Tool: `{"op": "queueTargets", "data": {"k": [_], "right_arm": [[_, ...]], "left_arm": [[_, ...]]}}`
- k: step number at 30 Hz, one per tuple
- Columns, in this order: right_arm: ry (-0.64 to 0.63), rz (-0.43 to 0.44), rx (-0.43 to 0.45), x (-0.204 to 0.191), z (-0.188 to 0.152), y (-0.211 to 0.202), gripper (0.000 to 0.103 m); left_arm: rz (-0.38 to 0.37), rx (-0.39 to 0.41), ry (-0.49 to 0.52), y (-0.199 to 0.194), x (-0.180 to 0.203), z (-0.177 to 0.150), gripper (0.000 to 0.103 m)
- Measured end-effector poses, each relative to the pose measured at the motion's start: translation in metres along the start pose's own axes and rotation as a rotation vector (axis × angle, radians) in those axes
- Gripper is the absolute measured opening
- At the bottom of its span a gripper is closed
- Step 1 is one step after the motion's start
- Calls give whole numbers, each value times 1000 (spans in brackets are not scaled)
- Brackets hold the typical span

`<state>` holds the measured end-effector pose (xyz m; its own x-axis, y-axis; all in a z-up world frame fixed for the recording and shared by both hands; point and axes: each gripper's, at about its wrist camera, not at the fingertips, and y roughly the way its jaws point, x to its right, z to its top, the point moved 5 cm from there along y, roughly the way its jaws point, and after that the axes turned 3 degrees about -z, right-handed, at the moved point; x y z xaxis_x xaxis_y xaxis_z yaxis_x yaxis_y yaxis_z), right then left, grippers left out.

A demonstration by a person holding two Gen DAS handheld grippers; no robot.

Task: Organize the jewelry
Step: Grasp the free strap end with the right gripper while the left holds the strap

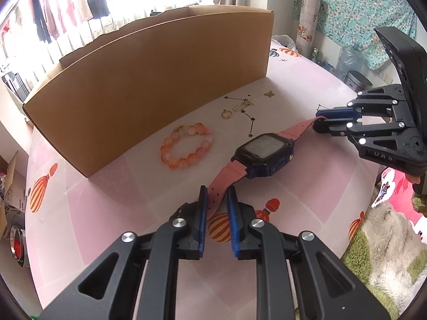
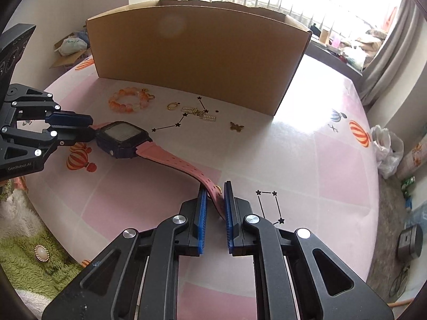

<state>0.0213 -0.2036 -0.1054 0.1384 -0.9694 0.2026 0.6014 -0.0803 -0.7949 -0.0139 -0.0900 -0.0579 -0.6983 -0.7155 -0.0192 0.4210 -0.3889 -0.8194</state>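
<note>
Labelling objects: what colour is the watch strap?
Pink, on the watch strap with its dark case; clearest in the right wrist view.

Tall cardboard box (image 2: 197,53) blocking the far side. Bead bracelet (image 2: 128,103), ring (image 2: 172,106) and small charms (image 2: 237,127) just before it. Wide bare worktop (image 2: 307,160) on the right, open for passing.

Our two black grippers, left gripper (image 1: 216,194) and right gripper (image 2: 214,190), blue ribbed pads (image 1: 203,213), silver screws, fuzzy green sleeve (image 2: 24,256)
</note>
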Motion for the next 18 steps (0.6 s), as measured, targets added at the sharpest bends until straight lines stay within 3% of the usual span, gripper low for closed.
{"op": "queueTargets", "data": {"k": [9, 18], "right_arm": [[74, 12, 6, 6, -1, 2, 10], [132, 23, 29, 9, 9, -5, 2]], "left_arm": [[-12, -20, 53, -2, 2, -5, 16], [10, 34, 42, -10, -1, 6, 3]]}}
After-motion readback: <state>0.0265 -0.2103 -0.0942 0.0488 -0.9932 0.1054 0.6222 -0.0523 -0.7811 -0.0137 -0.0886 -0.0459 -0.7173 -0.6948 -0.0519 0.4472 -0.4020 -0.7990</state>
